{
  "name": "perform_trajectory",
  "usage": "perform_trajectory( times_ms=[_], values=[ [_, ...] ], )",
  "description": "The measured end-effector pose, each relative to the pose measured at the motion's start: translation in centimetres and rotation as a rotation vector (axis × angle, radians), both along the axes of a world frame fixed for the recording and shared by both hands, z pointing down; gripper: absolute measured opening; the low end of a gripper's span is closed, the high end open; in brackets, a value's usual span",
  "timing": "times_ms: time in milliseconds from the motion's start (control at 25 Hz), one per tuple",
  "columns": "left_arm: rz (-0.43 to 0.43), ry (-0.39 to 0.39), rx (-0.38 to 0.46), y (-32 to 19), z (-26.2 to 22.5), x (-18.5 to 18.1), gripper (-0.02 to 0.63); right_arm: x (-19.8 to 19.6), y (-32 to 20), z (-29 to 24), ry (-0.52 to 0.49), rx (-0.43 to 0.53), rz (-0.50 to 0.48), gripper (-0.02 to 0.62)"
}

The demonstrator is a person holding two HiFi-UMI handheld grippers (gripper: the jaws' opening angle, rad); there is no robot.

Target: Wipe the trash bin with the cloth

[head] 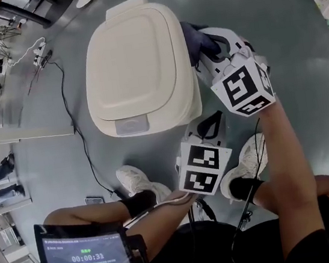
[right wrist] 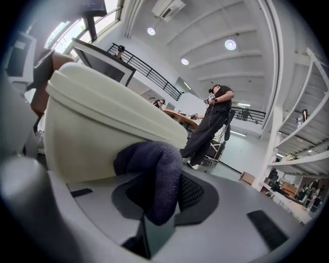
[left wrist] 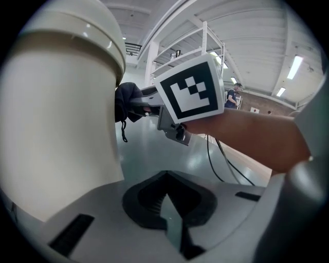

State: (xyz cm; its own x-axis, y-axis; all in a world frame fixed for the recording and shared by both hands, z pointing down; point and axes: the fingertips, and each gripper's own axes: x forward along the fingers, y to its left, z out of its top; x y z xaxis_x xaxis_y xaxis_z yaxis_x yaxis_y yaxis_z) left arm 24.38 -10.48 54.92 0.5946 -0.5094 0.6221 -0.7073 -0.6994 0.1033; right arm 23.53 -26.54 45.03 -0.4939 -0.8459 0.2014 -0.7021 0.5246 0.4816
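A glossy grey floor [head: 297,36] in a high white hall carries the cream, lidded trash bin [head: 136,59]. The right gripper [right wrist: 162,203] clamps the dark purple cloth [right wrist: 157,169] against the bin's side. The left gripper [left wrist: 167,208], jaws together on nothing, sits beside the bin.

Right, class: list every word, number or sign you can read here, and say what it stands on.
"00:00:33": screen by the person's left leg.
Small lines above and below that number: too blurred to read.
Marker cubes: black-and-white squares, no letters.
Trash bin, cloth: no print visible.
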Motion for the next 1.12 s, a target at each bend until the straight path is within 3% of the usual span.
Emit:
perform_trajectory(
  times_ms=[240,760,1120],
  values=[
    [0.011,-0.033,-0.029,0.8,1.7,-0.3,-0.003,-0.2,0.1,3.9,0.072,-0.034,0.008,0.089],
    [-0.064,-0.094,-0.170,1.9,7.2,-3.0,-0.003,-0.3,0.1,14.0,0.179,-0.168,0.048,0.089],
    [-0.008,-0.112,-0.231,2.4,9.8,-2.9,-0.003,-0.7,-1.0,20.6,0.289,-0.200,0.025,0.089]
  ],
)
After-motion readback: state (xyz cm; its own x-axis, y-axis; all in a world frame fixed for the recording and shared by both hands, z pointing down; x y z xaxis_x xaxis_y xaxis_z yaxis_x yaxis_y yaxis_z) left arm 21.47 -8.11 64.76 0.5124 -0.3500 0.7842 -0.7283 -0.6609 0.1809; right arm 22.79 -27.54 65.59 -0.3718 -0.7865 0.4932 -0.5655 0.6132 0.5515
